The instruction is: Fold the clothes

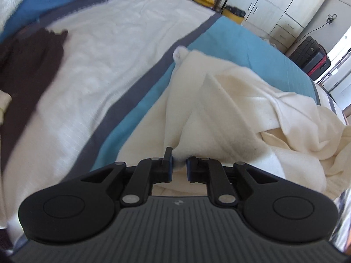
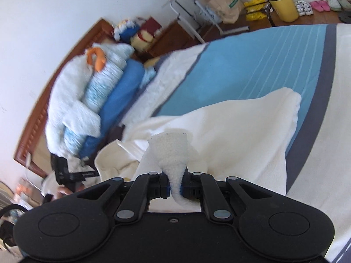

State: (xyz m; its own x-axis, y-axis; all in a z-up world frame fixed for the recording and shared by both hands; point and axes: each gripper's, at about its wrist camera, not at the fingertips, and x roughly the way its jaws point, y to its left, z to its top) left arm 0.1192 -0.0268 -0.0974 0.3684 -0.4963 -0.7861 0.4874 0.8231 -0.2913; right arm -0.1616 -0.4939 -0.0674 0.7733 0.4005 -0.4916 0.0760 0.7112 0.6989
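Left wrist view: the left gripper (image 1: pixel 179 164) pinches a fold of a cream fleece garment (image 1: pixel 230 109) between its jaws, which stand narrow with the fabric's fuzzy edge caught in the gap. The garment lies crumpled on the near right part of a bed (image 1: pixel 114 65), spreading away from the gripper over the bedspread's teal band (image 1: pixel 252 50) and grey stripe (image 1: pixel 136 83); one white corner of it reaches the stripe farther off. On the far left of the white middle panel lies a dark brown garment (image 1: pixel 28 65) (flat, apart from the cream one). Beyond the bed's far right edge stand a yellow bin (image 1: pixel 234 14), pale cabinets (image 1: pixel 274 6) and a black suitcase (image 1: pixel 311 52).

Right wrist view: the right gripper (image 2: pixel 175 183) is closed tight on a tongue of the same cream fleece (image 2: pixel 173 153), which rises between the jaws and curls down toward the camera. The rest of the garment drapes over the teal band just beyond. At the far left, pillows and folded blue bedding (image 2: pixel 92 100) are piled against a wooden headboard (image 2: pixel 35 120). The other handheld gripper (image 2: pixel 65 173) shows at the near left (blurred; its jaws cannot be read in this view). Slippers (image 2: pixel 320 5) line the far floor.
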